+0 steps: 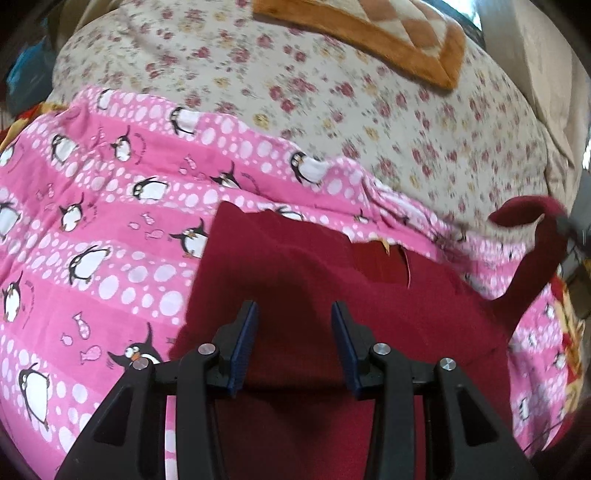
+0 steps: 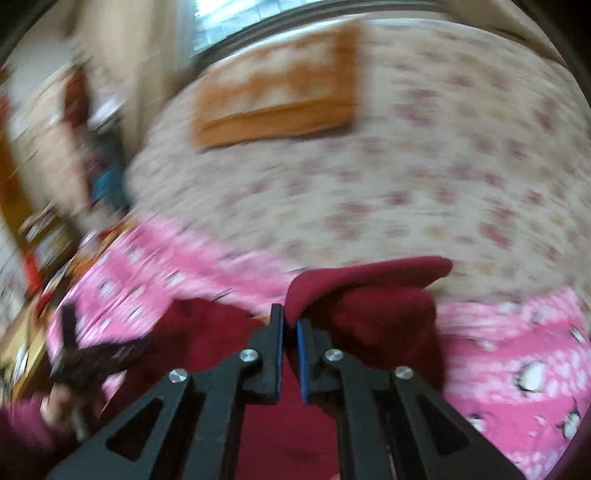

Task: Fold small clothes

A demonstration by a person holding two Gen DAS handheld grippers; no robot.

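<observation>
A dark red fleece garment (image 1: 406,306) lies on a pink penguin-print blanket (image 1: 110,221). My left gripper (image 1: 295,325) sits low over its near part, blue pads a little apart with a thick fold of the red cloth pressed between them. At the right edge of this view, the right gripper (image 1: 569,225) holds a corner of the garment up off the blanket. In the blurred right wrist view, my right gripper (image 2: 290,321) is shut on that red garment's (image 2: 388,306) edge, and the cloth drapes away to the right. The left gripper (image 2: 74,350) and a hand show blurred at the left.
The pink blanket (image 2: 517,350) lies over a bed with a floral sheet (image 1: 332,92). An orange-bordered checked cloth (image 1: 369,29) lies folded at the far side of the bed. Cluttered shelves and coloured items (image 2: 44,240) stand off the bed's left side.
</observation>
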